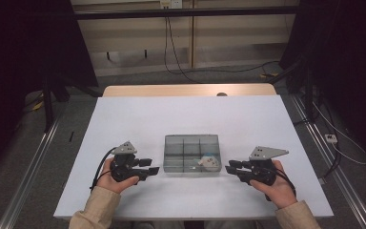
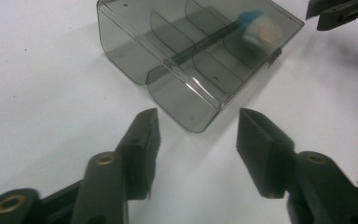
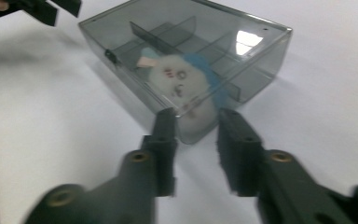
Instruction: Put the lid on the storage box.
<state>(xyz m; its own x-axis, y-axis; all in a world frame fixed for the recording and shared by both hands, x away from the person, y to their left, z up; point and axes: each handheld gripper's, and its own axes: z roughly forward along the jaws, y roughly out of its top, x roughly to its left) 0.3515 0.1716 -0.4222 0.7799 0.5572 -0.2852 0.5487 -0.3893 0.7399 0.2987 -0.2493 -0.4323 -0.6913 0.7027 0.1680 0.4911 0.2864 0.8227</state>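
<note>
smoky clear plastic box (image 1: pixel 191 153), divided into compartments, holds a white-and-blue toy (image 1: pixel 208 161).

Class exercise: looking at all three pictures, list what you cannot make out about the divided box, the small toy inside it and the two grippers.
- Toy: right gripper view, blurred behind the smoky box wall; what figure it is stays unclear.
- Toy in high view: too small.
- Box lid: not discernible in any view.
- Left gripper, right gripper: bodies cut off by bottom edges of their own views.
</note>
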